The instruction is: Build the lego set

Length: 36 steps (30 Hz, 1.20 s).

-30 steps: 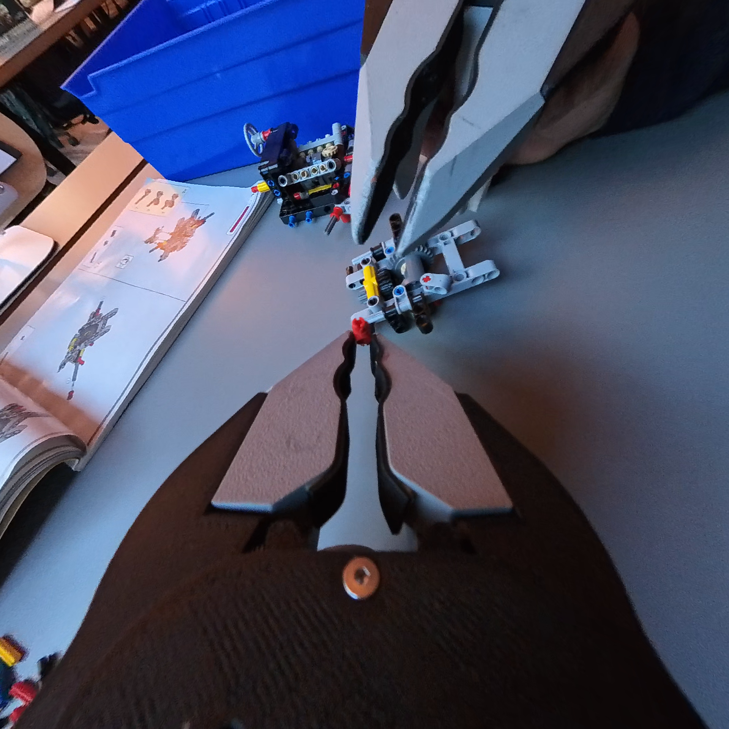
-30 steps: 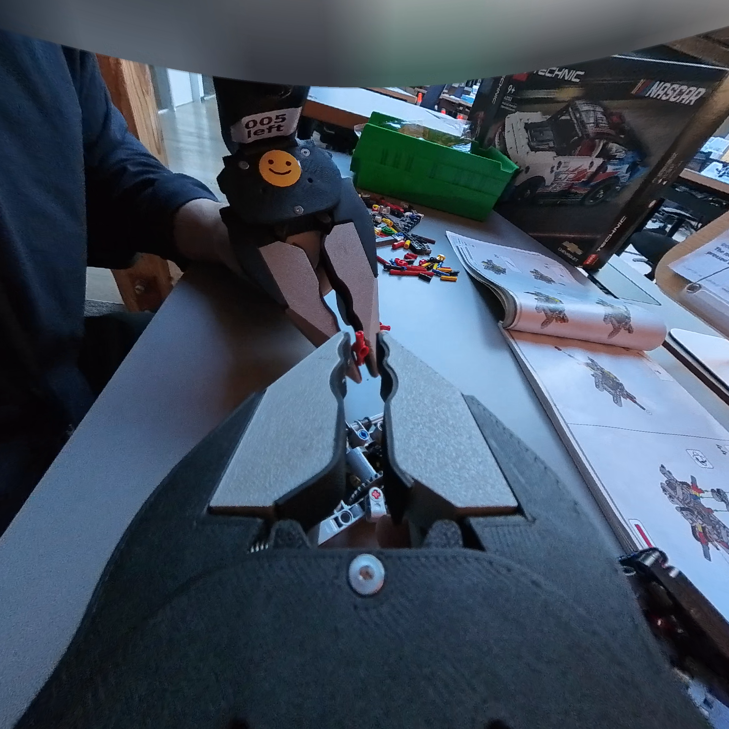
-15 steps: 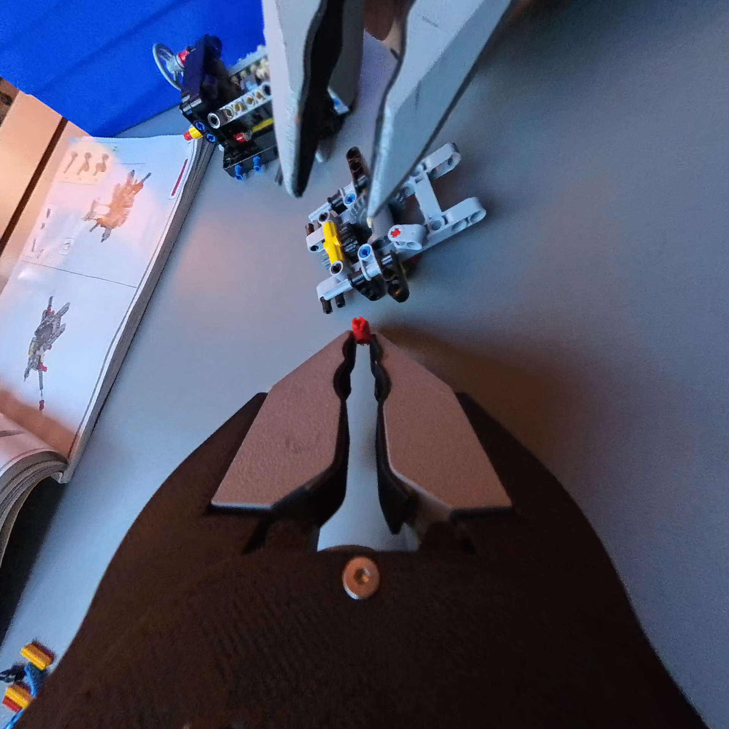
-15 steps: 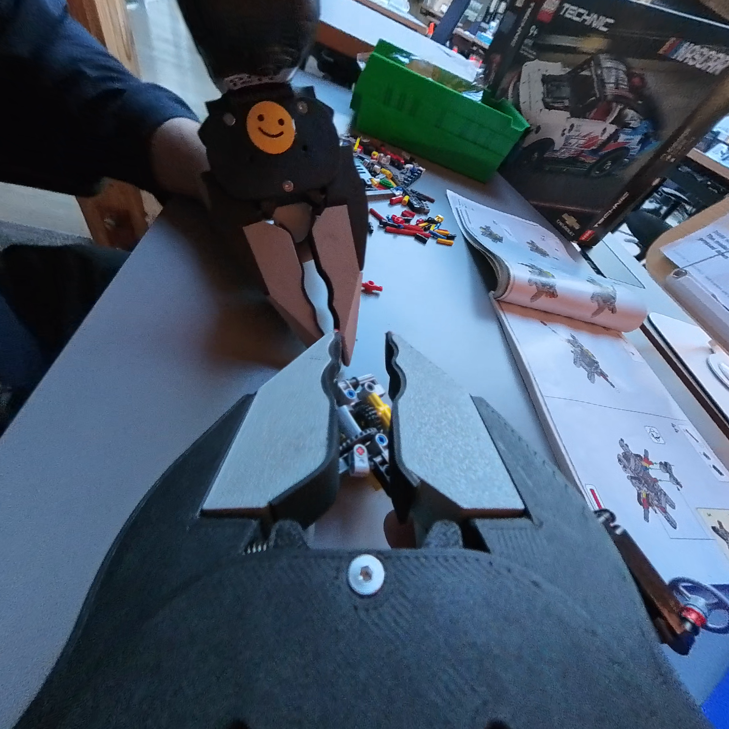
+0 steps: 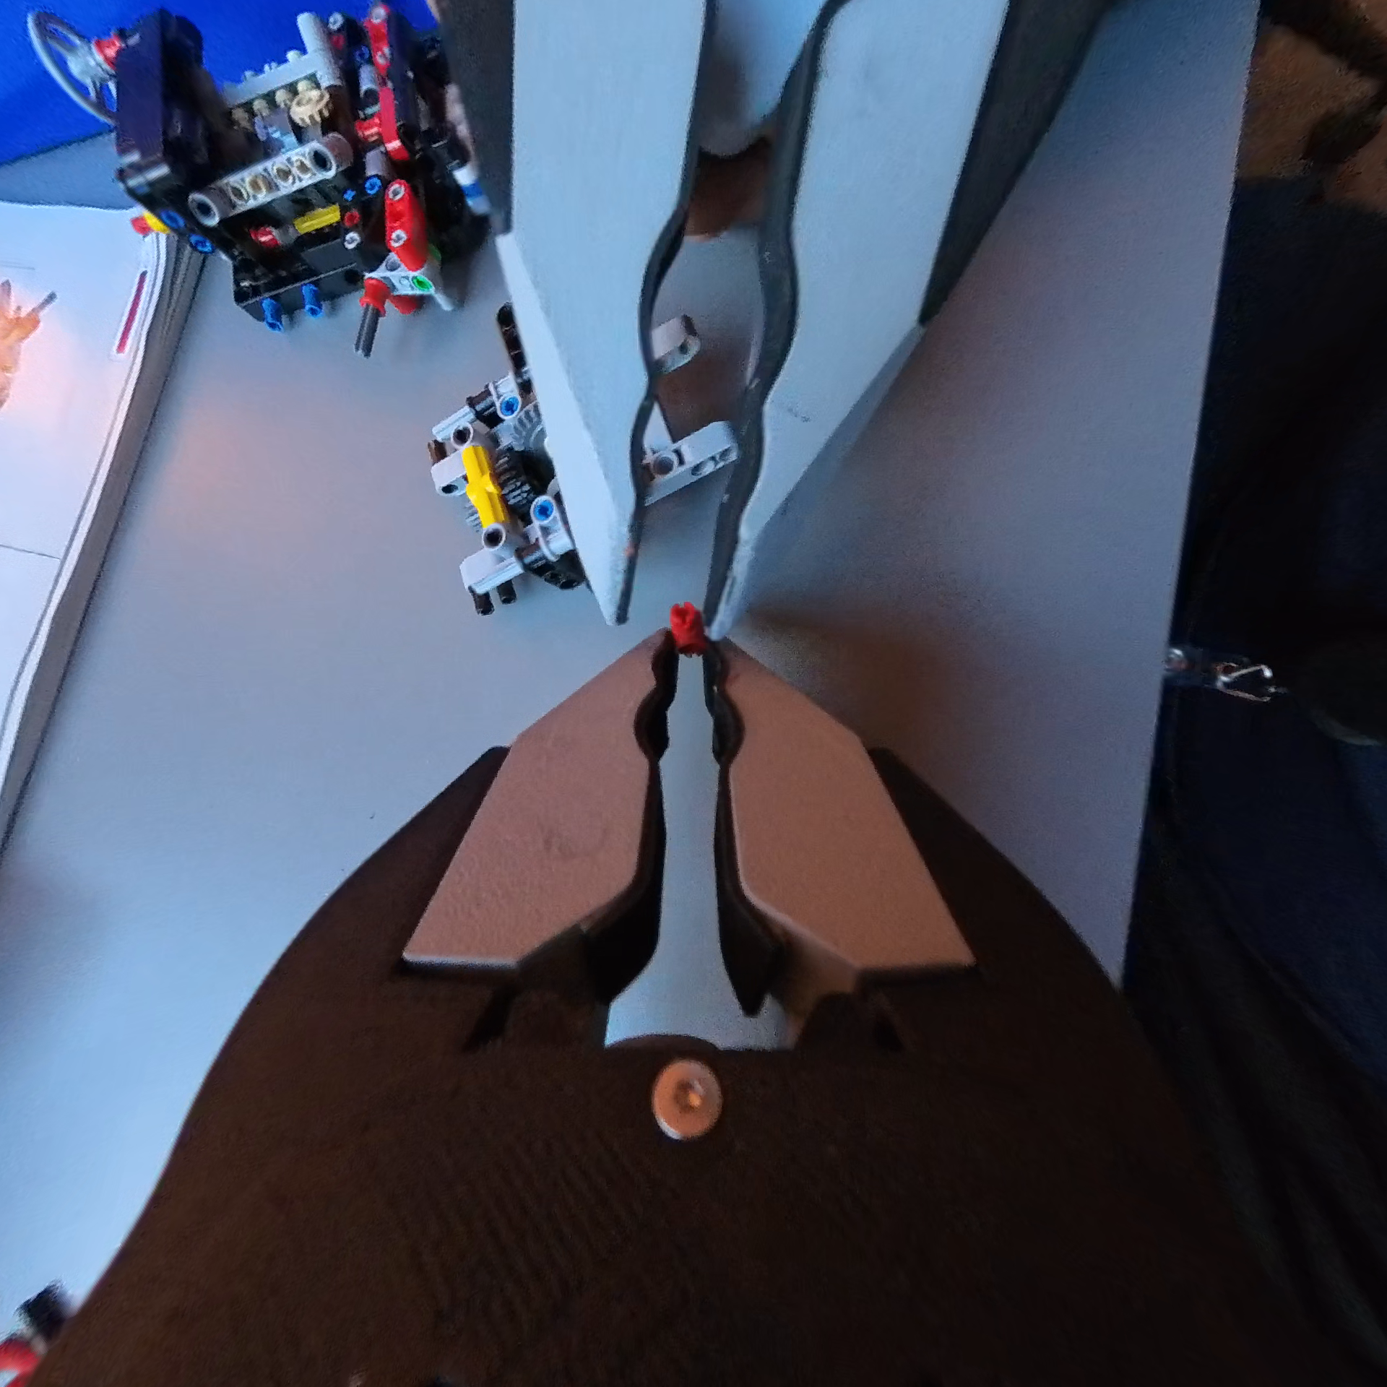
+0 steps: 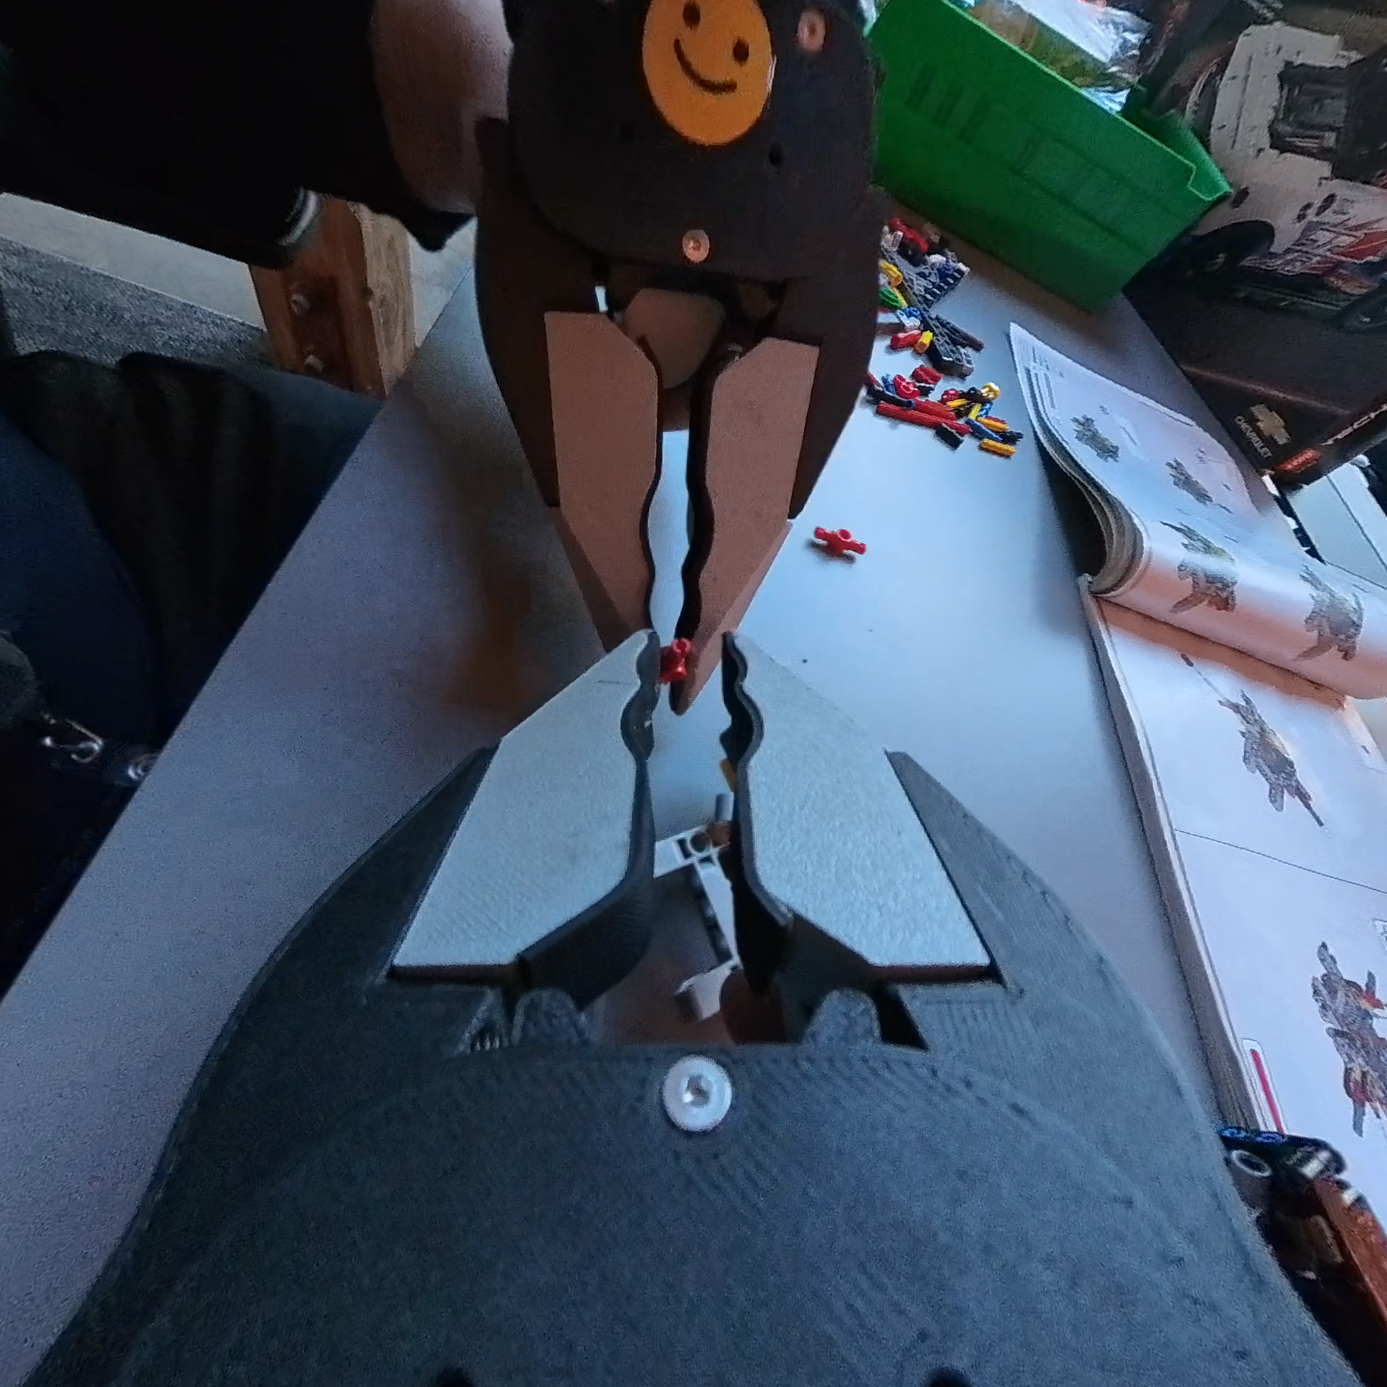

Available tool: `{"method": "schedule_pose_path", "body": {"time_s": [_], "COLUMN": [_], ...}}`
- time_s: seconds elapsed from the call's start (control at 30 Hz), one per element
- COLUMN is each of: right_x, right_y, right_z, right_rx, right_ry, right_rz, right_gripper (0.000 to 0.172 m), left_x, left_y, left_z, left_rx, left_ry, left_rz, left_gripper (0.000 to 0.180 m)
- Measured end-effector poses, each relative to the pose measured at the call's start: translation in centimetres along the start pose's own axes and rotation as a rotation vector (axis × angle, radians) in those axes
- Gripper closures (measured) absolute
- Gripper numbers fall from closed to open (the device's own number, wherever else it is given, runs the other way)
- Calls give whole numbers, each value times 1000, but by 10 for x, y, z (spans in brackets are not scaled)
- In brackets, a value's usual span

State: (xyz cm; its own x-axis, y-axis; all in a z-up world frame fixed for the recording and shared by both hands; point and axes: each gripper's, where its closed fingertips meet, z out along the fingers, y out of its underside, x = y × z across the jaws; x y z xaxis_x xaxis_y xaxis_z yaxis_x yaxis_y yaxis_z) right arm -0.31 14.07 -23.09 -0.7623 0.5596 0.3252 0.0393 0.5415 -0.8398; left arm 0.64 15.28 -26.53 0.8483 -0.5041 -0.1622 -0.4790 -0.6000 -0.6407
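Note:
My left gripper [image 5: 687, 647], with brown fingers, is shut on a small red pin [image 5: 687, 627] that sticks out past its tips. My right gripper [image 6: 687, 651], with grey fingers, is open and its tips straddle the left gripper's tip and the red pin [image 6: 675, 660]. The pin lies against one grey pad, and a gap separates it from the other. A small grey assembly with a yellow piece and gears [image 5: 510, 495] lies on the grey table [image 5: 263, 675] under the right gripper. It shows between the grey fingers in the right wrist view [image 6: 705, 863].
A larger black assembly with a steering wheel [image 5: 300, 172] stands by a blue bin [image 5: 45, 75]. An open instruction booklet [image 6: 1238, 675] lies to the right. A loose red piece [image 6: 839, 542], scattered pieces [image 6: 938, 390], a green bin [image 6: 1013, 142] and a box [image 6: 1276, 225] are beyond. The grippers are tip to tip, or close to it.
My right gripper opened, left the grey assembly on the table and moved its tips to the red pin. My left gripper kept its hold on the pin.

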Motion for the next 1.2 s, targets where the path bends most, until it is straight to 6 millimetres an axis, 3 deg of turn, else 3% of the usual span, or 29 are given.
{"method": "schedule_pose_path", "body": {"time_s": [0.33, 0.83, 1.0, 1.2], "right_x": [-12, 14, 23, 31], "right_y": [2, 7, 1, -5], "right_z": [-4, -3, -7, -12], "right_rx": [-8, -5, 52, 96], "right_ry": [-37, 35, 43, 72], "right_rz": [-27, 57, 111, 133], "right_gripper": [170, 171, 170, 171], "left_x": [5, -22, -25, -31], "left_y": [-3, -8, -9, -11], "left_z": [0, -1, -3, -5], "left_rx": [-35, 199, 218, 247], "left_ry": [-61, -58, -12, -28], "left_rz": [25, -76, -144, -137], "left_gripper": [176, 177, 162, 161]}}
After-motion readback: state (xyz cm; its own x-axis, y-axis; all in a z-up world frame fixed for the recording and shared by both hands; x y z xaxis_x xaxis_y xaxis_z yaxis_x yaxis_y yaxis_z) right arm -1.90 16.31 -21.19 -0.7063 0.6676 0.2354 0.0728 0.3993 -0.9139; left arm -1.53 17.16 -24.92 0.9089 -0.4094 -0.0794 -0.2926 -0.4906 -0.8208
